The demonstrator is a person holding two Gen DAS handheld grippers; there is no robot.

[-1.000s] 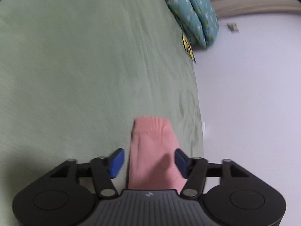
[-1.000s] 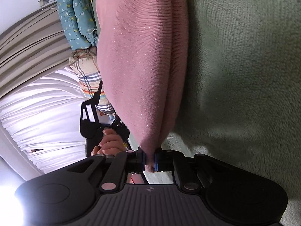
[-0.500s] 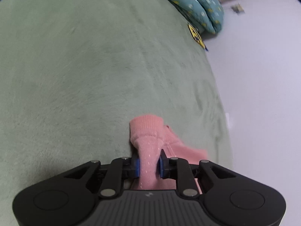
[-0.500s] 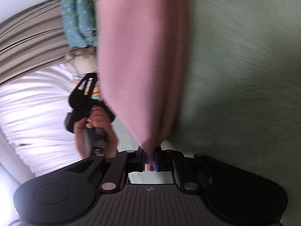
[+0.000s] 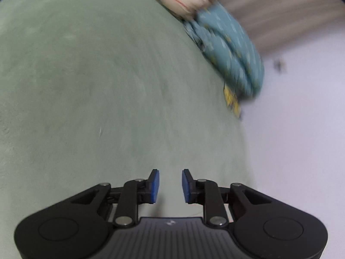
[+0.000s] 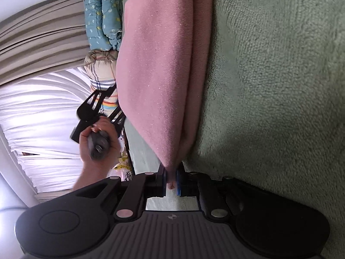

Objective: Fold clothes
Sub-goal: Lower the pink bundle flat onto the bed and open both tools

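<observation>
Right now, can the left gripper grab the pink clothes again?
Probably yes. The left gripper has just let go, its jaws opening with only green blanket between them. In the right view it sits beside the pink garment, nothing between them, while the right gripper pinches a corner.

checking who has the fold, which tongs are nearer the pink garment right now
Right. The right tongs are shut on a corner of the pink garment. The left tongs have just been opening, with nothing between them, over bare green bedding, no pink in their view.

Black grippers [image 5: 170, 186], blue fingers [image 5: 154, 186] (silver screws)
</observation>
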